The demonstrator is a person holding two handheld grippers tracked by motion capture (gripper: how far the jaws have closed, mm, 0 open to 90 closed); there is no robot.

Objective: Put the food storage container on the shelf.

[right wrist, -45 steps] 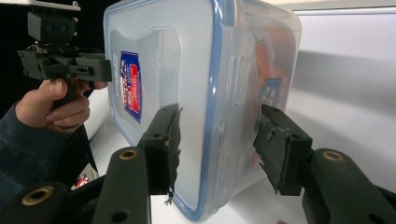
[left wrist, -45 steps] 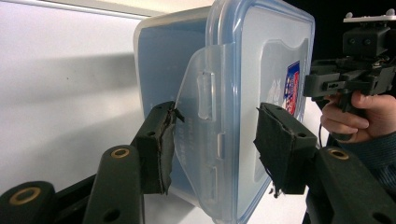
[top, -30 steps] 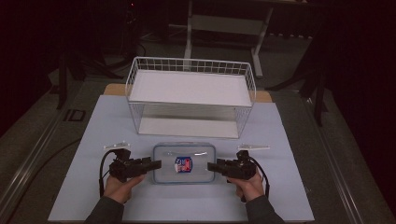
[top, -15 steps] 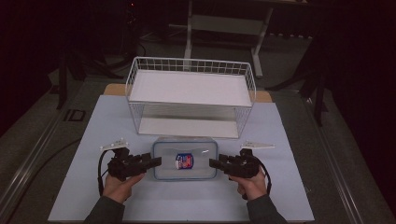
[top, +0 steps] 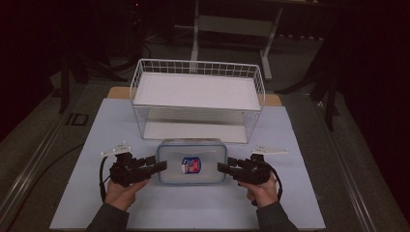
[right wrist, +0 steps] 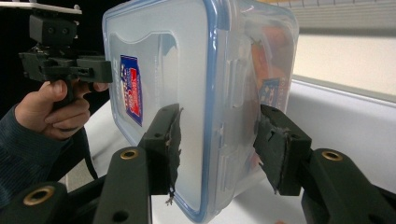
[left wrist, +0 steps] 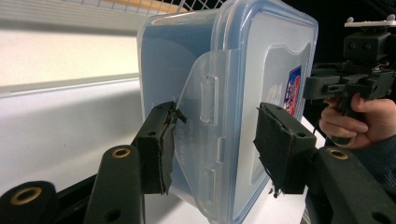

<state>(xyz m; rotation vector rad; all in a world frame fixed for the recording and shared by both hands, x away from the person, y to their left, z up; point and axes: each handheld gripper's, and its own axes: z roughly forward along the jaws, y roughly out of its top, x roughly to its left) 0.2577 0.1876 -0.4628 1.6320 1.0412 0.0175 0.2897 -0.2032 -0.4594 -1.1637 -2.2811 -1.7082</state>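
a lidded clear plastic container (top: 192, 163) with a blue rim sits on the white tabletop (top: 72, 193), just in front of a white wire rack (top: 197, 92). the left gripper (top: 154, 166) and the right gripper (top: 226, 167) meet its two short ends — each one's fingers (left wrist: 156, 144) straddle a side latch, the pads at the walls, though a firm clench cannot be told.

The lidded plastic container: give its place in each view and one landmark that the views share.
High view: the container lies lower middle, in front of the wire rack, between both grippers.
Left gripper view: centre, its end clip between the jaws.
Right gripper view: centre, its other end between the jaws.
Shared landmark: the red-and-blue label on the lid.
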